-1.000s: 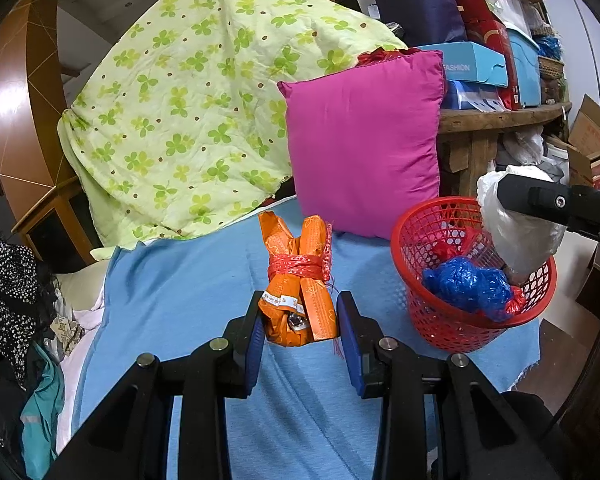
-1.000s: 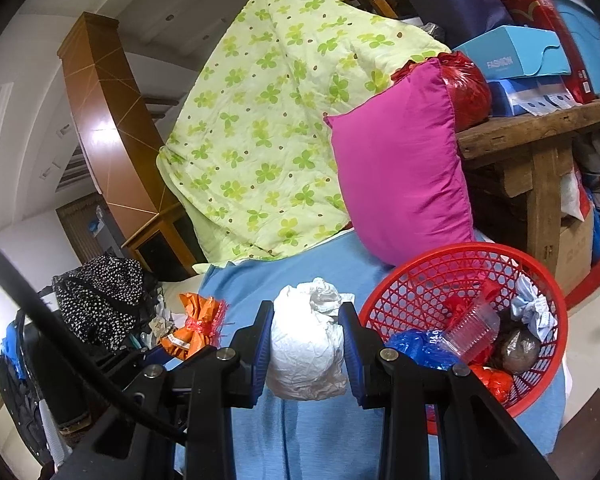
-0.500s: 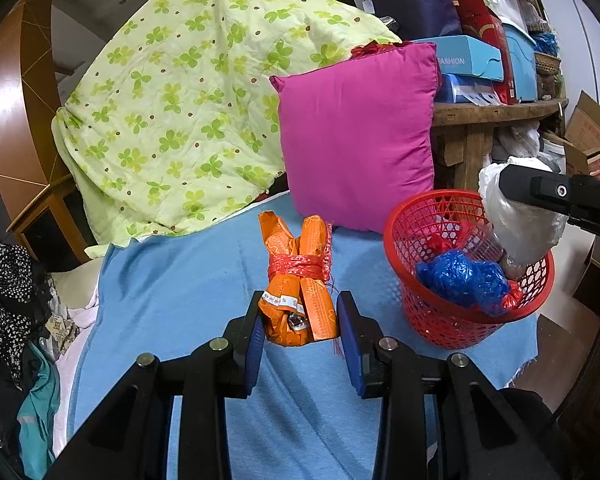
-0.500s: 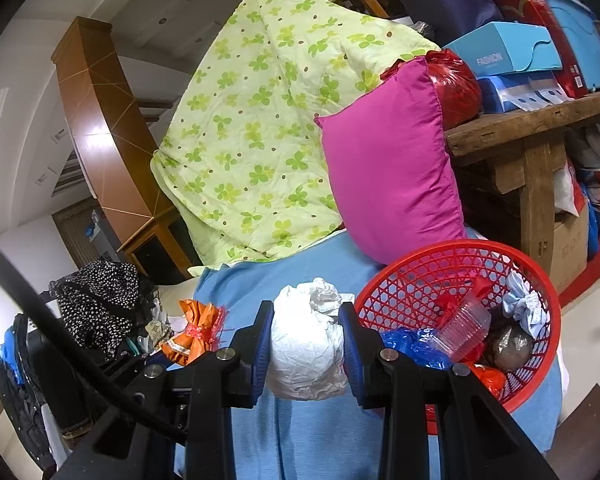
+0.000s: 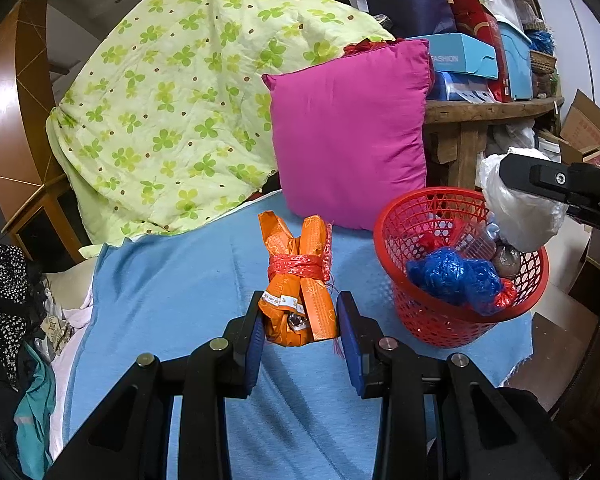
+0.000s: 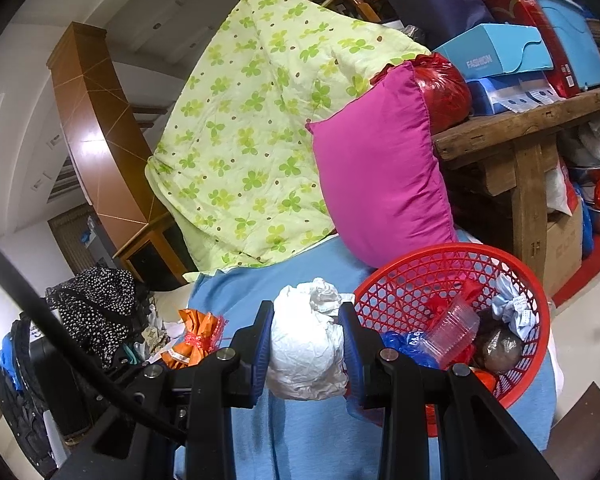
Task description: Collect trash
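Orange wrapping shows best in the left wrist view, where the left gripper [image 5: 300, 326] has its jaws nearly closed on one orange bundle [image 5: 298, 280] tied with red string, its lower end squeezed between the two blue pads; the bundle sticks up and away past the jaws. The right wrist view shows the white bag [image 6: 306, 340] close up, pinched tight in the closed jaws of the right gripper [image 6: 305, 344]; the left view sees that bag only from the side. One red basket [image 6: 396, 280] sits just right of the right jaws, on the blue sheet [image 5: 172, 280]; only the right view looks down into it, at one clear cup, one blue bag and some other scraps. One pink pillow [image 5: 348, 128] leans beyond both jaws. Both grippers point forward and tip a little downward.
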`<state>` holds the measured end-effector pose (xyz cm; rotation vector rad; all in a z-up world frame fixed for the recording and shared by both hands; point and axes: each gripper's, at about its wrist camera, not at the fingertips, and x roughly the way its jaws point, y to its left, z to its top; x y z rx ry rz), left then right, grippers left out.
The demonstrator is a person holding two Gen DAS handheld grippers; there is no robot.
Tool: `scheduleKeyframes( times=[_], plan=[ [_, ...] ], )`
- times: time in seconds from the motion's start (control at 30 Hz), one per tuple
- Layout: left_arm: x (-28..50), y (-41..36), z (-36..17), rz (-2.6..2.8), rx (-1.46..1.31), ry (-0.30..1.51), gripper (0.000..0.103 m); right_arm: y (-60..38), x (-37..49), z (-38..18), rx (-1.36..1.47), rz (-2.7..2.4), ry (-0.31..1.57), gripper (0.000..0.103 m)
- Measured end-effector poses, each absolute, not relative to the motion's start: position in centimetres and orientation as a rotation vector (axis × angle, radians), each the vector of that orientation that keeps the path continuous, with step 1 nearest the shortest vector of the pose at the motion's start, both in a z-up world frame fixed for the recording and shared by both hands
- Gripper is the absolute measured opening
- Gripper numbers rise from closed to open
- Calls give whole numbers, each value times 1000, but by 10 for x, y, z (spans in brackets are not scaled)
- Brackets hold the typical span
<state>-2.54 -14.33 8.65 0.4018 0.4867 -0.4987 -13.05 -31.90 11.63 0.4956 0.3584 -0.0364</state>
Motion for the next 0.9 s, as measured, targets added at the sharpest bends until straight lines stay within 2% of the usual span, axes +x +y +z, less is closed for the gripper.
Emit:
scheduleKeyframes(
  times=[0.9],
  plan=[
    [-31, -158, 82, -523, 429, 491, 37, -328, -140, 114, 514, -59, 345, 35]
  ],
)
